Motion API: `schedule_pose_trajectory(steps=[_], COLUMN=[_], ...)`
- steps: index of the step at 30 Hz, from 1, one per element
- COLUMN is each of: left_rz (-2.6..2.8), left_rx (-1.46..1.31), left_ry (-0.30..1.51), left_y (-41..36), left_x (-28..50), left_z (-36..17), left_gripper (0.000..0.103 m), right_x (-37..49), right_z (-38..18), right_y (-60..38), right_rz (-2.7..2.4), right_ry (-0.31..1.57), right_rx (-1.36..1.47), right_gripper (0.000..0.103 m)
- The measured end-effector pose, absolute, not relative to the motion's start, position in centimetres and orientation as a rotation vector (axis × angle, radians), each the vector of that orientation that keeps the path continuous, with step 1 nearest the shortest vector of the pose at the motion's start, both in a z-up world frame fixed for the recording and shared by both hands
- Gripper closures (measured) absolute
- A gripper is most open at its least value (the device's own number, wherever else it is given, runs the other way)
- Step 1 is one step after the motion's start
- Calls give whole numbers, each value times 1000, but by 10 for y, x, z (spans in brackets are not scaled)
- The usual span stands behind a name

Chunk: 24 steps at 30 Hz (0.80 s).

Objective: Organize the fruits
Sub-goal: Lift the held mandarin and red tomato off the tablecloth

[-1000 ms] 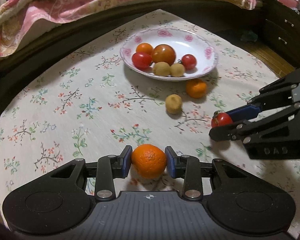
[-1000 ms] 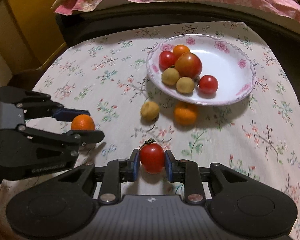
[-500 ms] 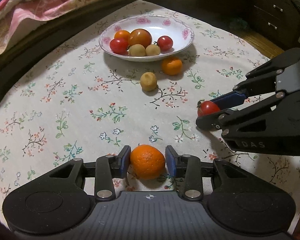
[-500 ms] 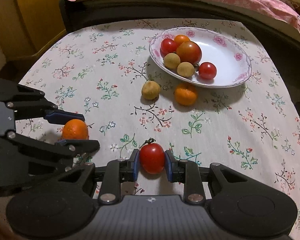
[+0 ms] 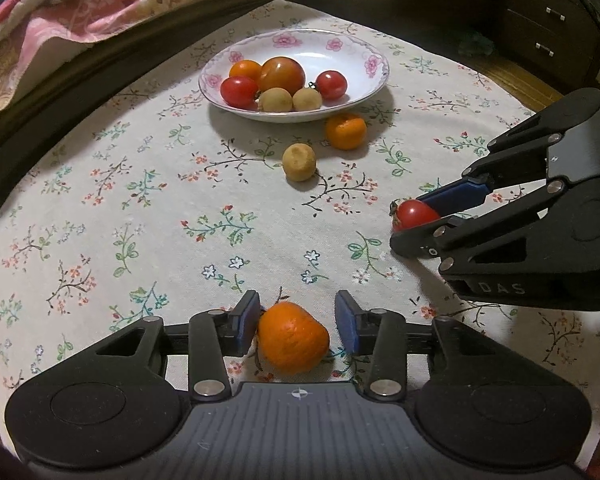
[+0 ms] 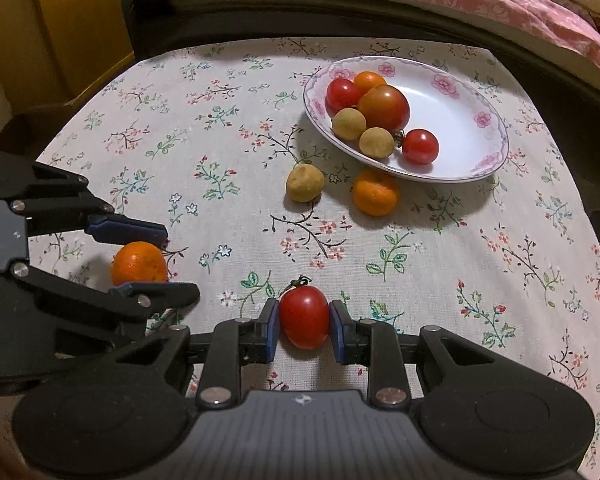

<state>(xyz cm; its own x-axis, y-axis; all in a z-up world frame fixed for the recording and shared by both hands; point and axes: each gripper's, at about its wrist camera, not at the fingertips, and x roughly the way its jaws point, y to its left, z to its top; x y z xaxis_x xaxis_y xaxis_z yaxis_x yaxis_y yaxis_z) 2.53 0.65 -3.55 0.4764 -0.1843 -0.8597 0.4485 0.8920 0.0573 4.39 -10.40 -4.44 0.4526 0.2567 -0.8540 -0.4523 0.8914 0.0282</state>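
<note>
A mandarin orange (image 5: pixel 292 336) rests on the floral tablecloth between the fingers of my left gripper (image 5: pixel 296 308), which is open; a gap shows beside the right pad. From the right wrist view the same orange (image 6: pixel 140 262) sits inside the left gripper (image 6: pixel 180 263). My right gripper (image 6: pixel 304 312) is shut on a red cherry tomato (image 6: pixel 304 316), low over the cloth; the left wrist view shows this tomato (image 5: pixel 416 214) in the right gripper (image 5: pixel 410 220). The flowered white plate (image 5: pixel 376 60) (image 6: pixel 496 148) holds several tomatoes, oranges and tan fruits at the far side.
A loose orange (image 5: pixel 346 131) (image 6: pixel 376 192) and a tan round fruit (image 5: pixel 299 162) (image 6: pixel 305 183) lie just in front of the plate. A dark bed frame with a pink blanket (image 5: pixel 80 8) runs behind the table. Dark drawers (image 5: pixel 548 32) stand at the right, a yellow cabinet (image 6: pixel 60 20) at the left.
Both grippers have drawn back from the plate toward the table's near side. The left gripper's jaws have spread and let go of the orange; the right still grips the tomato.
</note>
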Motion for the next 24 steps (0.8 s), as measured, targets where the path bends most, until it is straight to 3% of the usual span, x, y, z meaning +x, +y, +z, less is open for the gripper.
schedule_pose_trajectory(steps=[24], left_rz=[-398], left_rx=[312], left_ry=[1022], left_y=[6], left_x=[23], left_z=[-34], left_gripper=[53], right_x=[45], right_z=[-44], right_y=[-102], right_rz=[441], right_ry=[1012], right_rx=[-228], right_gripper=[73])
